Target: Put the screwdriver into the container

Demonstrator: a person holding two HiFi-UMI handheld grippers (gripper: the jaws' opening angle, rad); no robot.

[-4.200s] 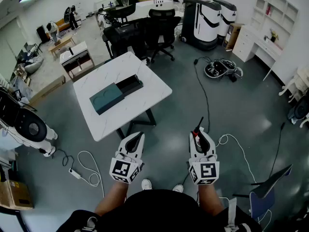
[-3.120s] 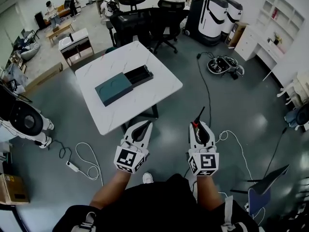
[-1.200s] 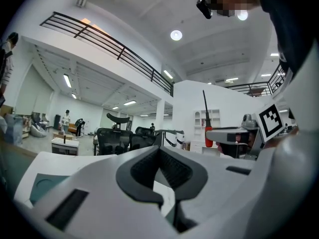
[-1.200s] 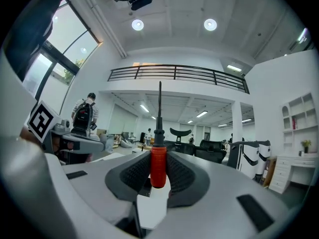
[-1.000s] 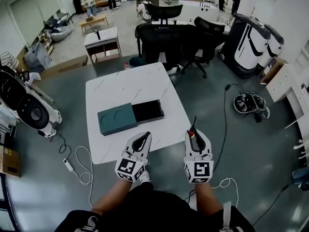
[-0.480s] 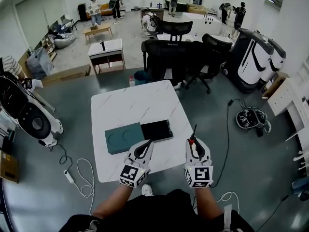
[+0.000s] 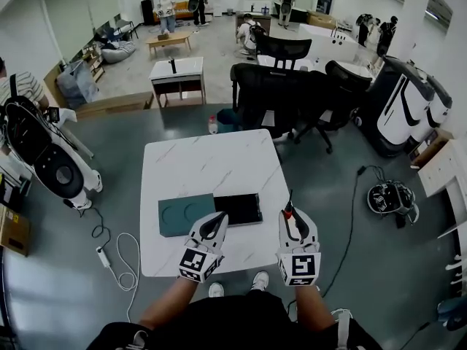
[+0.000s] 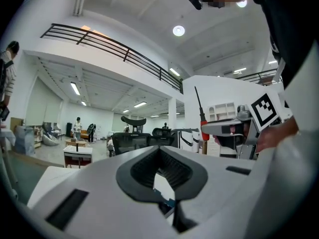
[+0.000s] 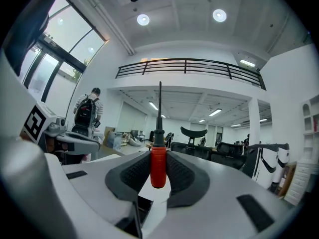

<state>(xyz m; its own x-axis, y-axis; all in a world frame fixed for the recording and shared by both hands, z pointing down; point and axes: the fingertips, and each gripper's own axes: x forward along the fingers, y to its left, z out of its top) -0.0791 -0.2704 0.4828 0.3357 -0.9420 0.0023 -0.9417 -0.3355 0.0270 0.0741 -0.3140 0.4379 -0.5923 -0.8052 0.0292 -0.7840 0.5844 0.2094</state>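
A white marble-look table carries an open black container with its teal lid lying beside it on the left. My right gripper hovers at the table's front right corner, just right of the container. It is shut on a screwdriver by the red handle, with the thin shaft pointing forward past the jaws. The left gripper hangs over the table's front part, its tip at the near edge of the lid and container, shut with nothing in it.
Black office chairs stand behind the table. A white machine is at the right and a black wheeled device at the left. Cables and a power strip lie on the grey floor. People stand far back.
The view has closed in on the table. Both grippers, earlier over bare floor, now hover over its front edge by the container. The screwdriver stays gripped.
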